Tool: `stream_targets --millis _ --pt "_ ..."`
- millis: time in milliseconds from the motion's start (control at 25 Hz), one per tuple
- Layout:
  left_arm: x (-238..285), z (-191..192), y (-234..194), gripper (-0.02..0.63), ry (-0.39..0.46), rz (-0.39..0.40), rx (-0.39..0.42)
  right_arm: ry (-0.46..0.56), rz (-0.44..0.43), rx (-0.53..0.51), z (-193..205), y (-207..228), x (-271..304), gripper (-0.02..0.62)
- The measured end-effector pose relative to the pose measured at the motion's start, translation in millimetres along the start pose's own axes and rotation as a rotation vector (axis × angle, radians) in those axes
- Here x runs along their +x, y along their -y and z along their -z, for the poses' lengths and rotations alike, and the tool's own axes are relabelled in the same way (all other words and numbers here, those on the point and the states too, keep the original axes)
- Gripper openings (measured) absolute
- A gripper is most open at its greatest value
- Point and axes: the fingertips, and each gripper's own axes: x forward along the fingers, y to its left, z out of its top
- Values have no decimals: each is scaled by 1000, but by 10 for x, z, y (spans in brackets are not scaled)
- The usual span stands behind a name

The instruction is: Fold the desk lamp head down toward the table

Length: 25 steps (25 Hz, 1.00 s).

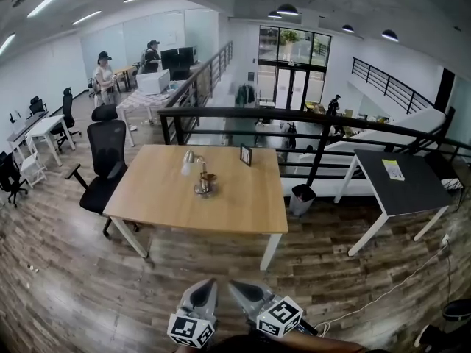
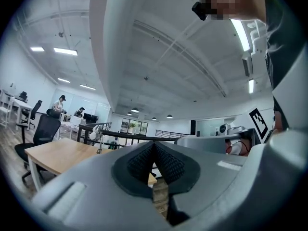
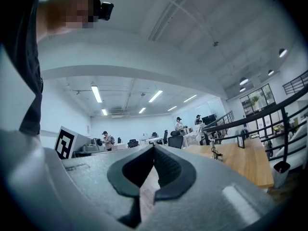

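Observation:
A small desk lamp (image 1: 199, 173) stands upright near the middle of the wooden table (image 1: 162, 197), its pale head (image 1: 188, 158) raised to the left above a round metal base. Both grippers are far from it, low at the near edge of the head view, over the floor. My left gripper (image 1: 212, 282) and right gripper (image 1: 232, 284) sit side by side and point toward the table. Each is shut with nothing between its pads. The left gripper view shows its gripper (image 2: 153, 144) and the lamp (image 2: 96, 134) far off. In the right gripper view, past its gripper (image 3: 154, 147), the lamp (image 3: 214, 151) looks tiny.
A small dark picture frame (image 1: 246, 154) stands on the table's far side. A black office chair (image 1: 107, 160) is at its left, a bin (image 1: 302, 199) and a black-topped table (image 1: 401, 179) at its right. A black railing (image 1: 294, 118) runs behind. A white cable (image 1: 383, 294) lies on the floor.

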Motion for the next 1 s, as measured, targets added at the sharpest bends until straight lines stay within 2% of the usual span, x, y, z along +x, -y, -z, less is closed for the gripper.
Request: stream_targets --millis 160,360,480,680,1000 --pt "519 -3 12 2 10 -3 -7 -10 -21 -14 -131 458 47 3" --pt "885 95 15 2 3 -22 0 -26 -37 9 -148 892 66 3" --pt "1017 101 -26 2 -26 -25 -16 -34 -43 39 -132 1015 131 3" --pt "1208 118 -231 2 -22 -46 -19 -49 -56 60 -100 1172 295 3" --pt "1533 115 -584 2 -36 9 -31 -61 -16 63 -70 1431 700 3"
